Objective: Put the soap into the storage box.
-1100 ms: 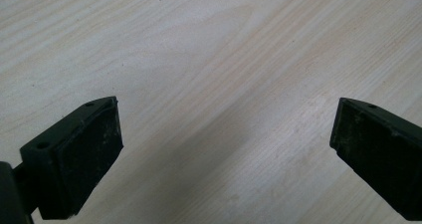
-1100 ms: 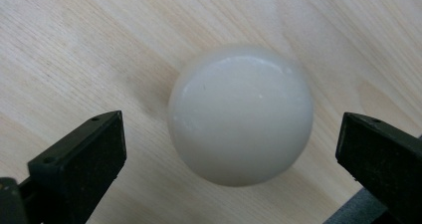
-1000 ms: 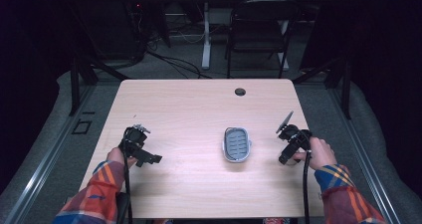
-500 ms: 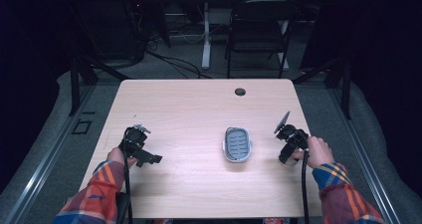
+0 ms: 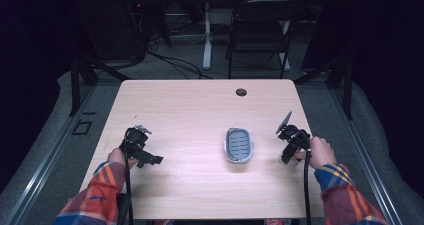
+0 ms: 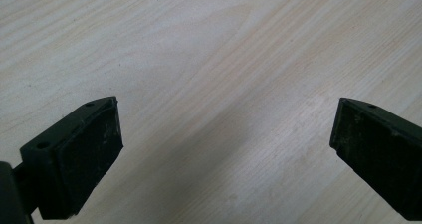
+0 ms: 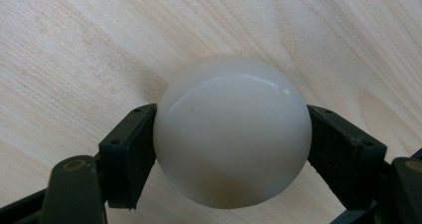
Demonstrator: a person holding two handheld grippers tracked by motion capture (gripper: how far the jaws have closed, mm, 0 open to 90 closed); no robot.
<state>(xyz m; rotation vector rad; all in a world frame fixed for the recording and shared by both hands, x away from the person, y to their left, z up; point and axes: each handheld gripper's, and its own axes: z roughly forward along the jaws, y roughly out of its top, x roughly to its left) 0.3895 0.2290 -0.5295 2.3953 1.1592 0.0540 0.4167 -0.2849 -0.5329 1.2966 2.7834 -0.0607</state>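
Grey dish (image 5: 238,145), perhaps ribbed; chair (image 5: 258,32)

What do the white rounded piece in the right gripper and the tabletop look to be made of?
White rounded piece: smooth and glossy, with bright highlights on top, so likely hard soap or glazed plastic; the look leaves it open. It sits clamped in the right gripper. Table: pale wood or wood-look laminate, matte, with visible grain lines.

table (image 5: 200,110) lit | surroundings dark | glare on white ball (image 7: 231,129) | views sharp
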